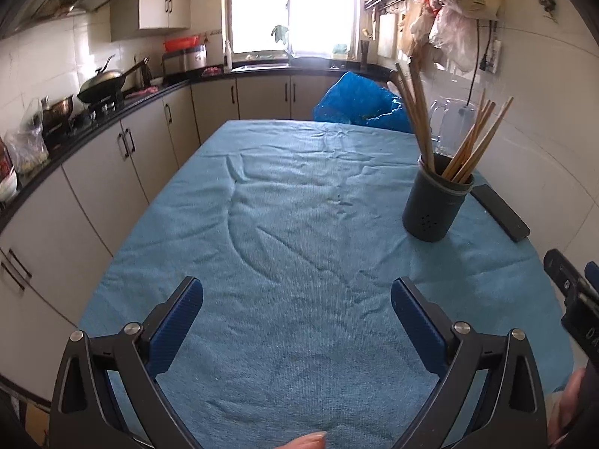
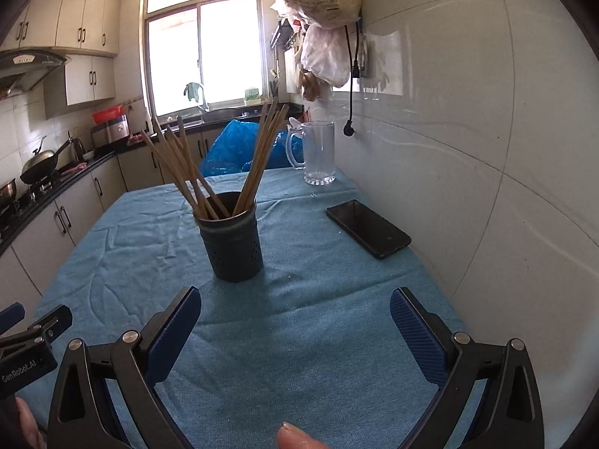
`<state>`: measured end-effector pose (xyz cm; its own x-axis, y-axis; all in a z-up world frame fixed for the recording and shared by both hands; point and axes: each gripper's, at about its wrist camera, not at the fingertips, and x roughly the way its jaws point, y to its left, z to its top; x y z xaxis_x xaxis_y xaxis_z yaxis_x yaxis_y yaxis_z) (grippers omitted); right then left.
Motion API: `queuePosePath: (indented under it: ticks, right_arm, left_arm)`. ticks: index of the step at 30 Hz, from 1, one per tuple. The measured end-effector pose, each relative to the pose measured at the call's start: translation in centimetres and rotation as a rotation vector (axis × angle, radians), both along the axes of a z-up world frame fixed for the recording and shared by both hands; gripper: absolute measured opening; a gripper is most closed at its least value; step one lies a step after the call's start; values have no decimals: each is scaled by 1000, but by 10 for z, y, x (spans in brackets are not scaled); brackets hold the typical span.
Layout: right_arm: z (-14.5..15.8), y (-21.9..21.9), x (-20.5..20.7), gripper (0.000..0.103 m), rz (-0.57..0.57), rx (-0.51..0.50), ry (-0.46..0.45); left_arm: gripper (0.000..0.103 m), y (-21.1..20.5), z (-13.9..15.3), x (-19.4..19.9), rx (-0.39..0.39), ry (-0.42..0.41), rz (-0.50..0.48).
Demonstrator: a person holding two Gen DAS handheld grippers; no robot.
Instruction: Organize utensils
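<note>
Nearest the cameras, the left tool [image 1: 297,295] and right tool [image 2: 295,295] were held wide apart, nothing between them. Farther on the desk [image 2: 318,321], the chopsticks [image 2: 194,172] were seen gathered upright in the dark holder [image 2: 232,247]; no loose utensil was visible, so little seemed left.

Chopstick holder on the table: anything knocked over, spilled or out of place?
Nothing stands out. The holder stands upright on the blue cloth, with the chopsticks inside, splayed in two bunches. The phone lies flat beside it, the glass mug upright behind. Both grippers are open and empty.
</note>
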<state>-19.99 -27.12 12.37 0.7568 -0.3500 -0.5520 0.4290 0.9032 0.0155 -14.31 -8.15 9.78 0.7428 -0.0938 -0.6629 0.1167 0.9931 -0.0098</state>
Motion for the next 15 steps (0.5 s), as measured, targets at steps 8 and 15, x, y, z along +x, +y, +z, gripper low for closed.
queuePosePath:
  ticks: [8, 15]
  right_arm:
    - [-9, 2, 7, 103, 2, -13, 26]
    - [-16, 4, 13, 103, 5, -19, 45]
  left_arm:
    - [100, 3, -7, 3, 22, 7, 56]
    - [100, 0, -15, 7, 37, 23, 43]
